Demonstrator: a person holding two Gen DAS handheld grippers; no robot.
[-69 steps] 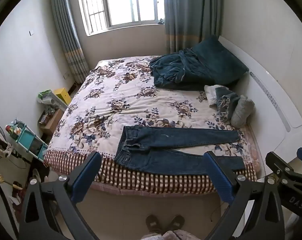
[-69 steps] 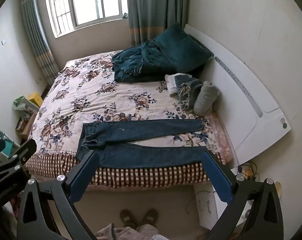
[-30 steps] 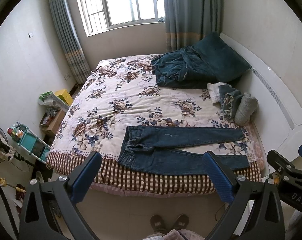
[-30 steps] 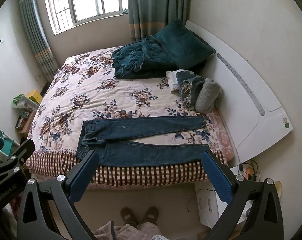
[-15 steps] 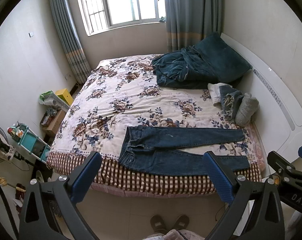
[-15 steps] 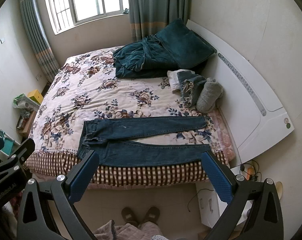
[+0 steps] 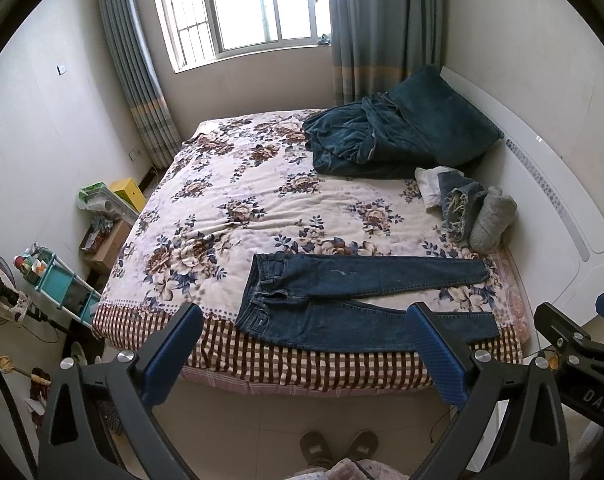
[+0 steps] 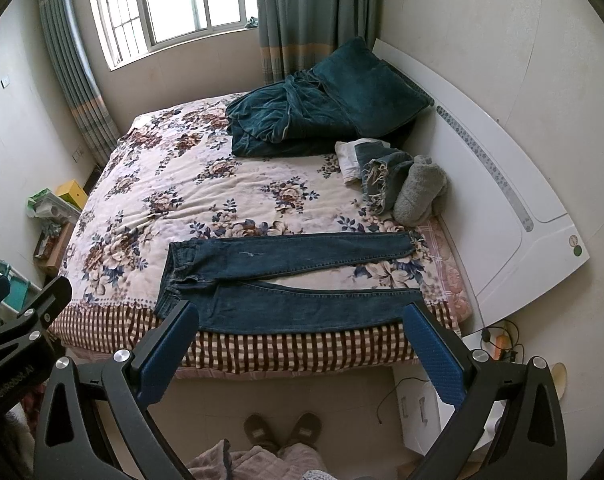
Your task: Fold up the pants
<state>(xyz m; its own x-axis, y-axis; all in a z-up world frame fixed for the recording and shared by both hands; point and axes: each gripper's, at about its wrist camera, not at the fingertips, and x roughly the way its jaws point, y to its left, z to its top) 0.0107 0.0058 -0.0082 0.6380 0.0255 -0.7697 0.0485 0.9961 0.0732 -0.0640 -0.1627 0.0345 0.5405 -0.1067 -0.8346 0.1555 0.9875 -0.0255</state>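
One big bed (image 7: 230, 208) with a flowery cover fills the room, and one white headboard (image 7: 549, 184) stands along its 3 o'clock side. One window (image 7: 242, 4) sits at 12 o'clock with two gray-blue curtains, one on each side.

One dark green blanket (image 7: 361, 140) lies bunched at 1 o'clock beside one dark green pillow (image 7: 445, 120). Near 3 o'clock there is a small pile of about three folded cloths (image 7: 465, 204).

One pair of blue jeans (image 7: 353, 296) lies flat on the near edge of the bed, around 6 o'clock. The waist points to 9 o'clock and the two legs stretch toward 3 o'clock, a little apart. The jeans are not folded yet.

Two grippers hang in the air in front of the bed, touching nothing. The left gripper (image 7: 302, 356) has its jaws spread wide, holding nothing. The right gripper (image 8: 300, 354) is spread wide too, holding nothing.

Two brown slippers (image 8: 282, 432) stand on the floor at 6 o'clock.
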